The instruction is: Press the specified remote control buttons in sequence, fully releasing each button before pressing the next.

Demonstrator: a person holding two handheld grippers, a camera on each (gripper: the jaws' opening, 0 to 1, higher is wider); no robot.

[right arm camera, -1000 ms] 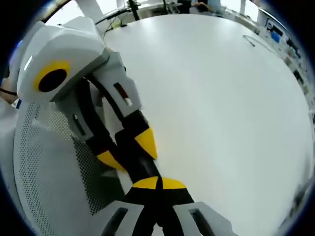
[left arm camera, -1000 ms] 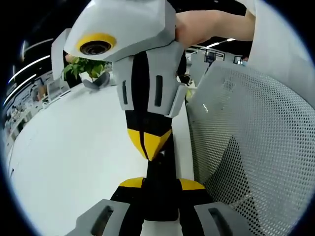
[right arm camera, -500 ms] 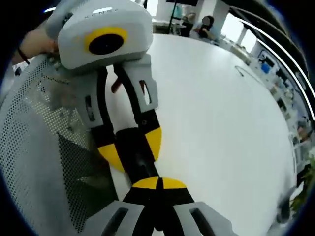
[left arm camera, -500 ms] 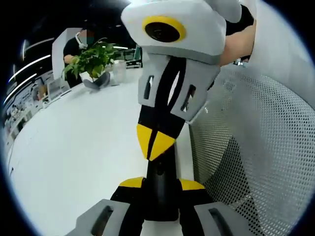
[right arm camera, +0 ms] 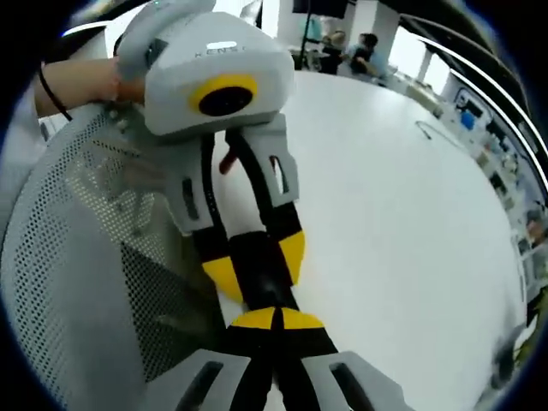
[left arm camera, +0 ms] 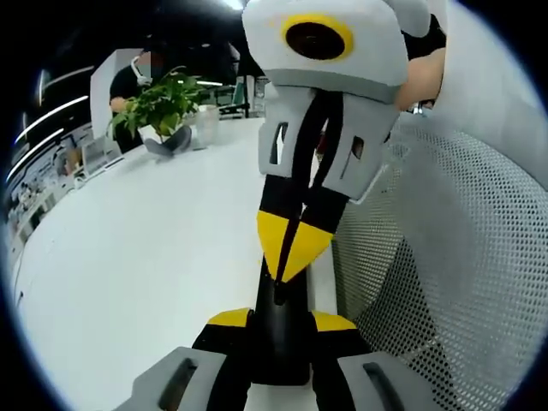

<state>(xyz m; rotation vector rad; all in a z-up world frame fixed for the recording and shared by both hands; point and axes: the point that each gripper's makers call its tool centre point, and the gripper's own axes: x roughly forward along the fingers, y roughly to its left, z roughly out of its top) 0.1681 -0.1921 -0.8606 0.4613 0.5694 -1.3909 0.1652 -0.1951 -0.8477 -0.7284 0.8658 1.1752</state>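
While the left gripper (left arm camera: 281,320) pinched the slim remote (left arm camera: 279,351) by its edges, it looked light, rigid and slippery, and the right gripper (left arm camera: 289,257) had its tips pressed together.

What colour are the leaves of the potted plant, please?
Green; the potted plant shows best in the left gripper view.

Tabletop (left arm camera: 128,282): spreads left of the left gripper (left arm camera: 278,318) in its view, right of the right gripper (right arm camera: 274,321) in its own.
Mesh chair back (left arm camera: 445,257): beside the tabletop's edge, right in the left gripper view.
Remote (left arm camera: 282,330): between the left jaws, right gripper's closed tips touching it.
Potted plant (left arm camera: 158,107): on the tabletop's far side.
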